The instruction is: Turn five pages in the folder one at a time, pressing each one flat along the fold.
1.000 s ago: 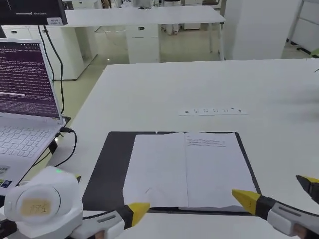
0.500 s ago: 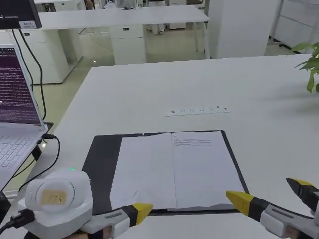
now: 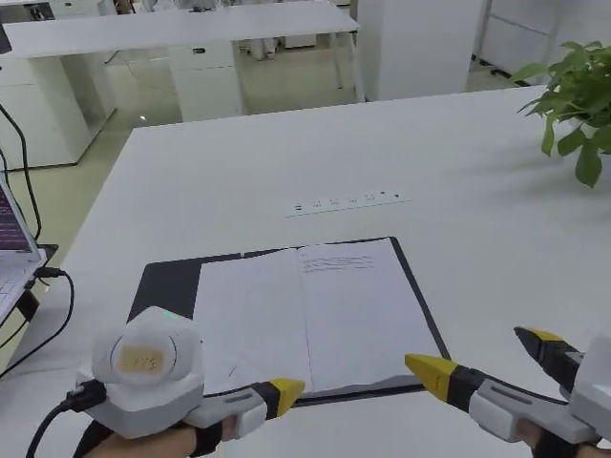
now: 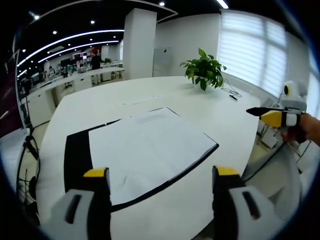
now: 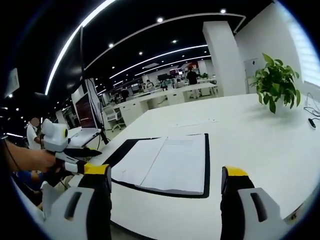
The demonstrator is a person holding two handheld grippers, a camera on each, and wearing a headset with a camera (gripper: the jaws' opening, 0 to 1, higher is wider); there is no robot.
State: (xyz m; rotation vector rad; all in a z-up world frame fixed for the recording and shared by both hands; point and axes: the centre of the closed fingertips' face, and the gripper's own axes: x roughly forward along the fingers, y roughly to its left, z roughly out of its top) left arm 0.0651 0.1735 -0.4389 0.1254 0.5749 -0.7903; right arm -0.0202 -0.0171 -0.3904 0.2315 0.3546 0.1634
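The folder (image 3: pixel 315 315) lies open on the bench (image 3: pixel 286 162), right in front of me and near the front edge. My left claw (image 4: pixel 157 174) hangs at its near left edge. My right claw (image 3: pixel 480 351) is just off its near right corner. Behind the folder lies a socket strip (image 3: pixel 346 202). A plant (image 3: pixel 573 95) stands far right, and a laptop (image 3: pixel 10 239) sits at the left.

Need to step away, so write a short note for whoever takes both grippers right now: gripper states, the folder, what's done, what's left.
Left gripper: open, empty, over the folder's near left edge.
Right gripper: open, empty, off its near right corner.
Folder lies open and flat on the white table, no page held.
Done: turned-page count can't be read here.
Left: grip the right page, turn it, press along the fold, repeat.
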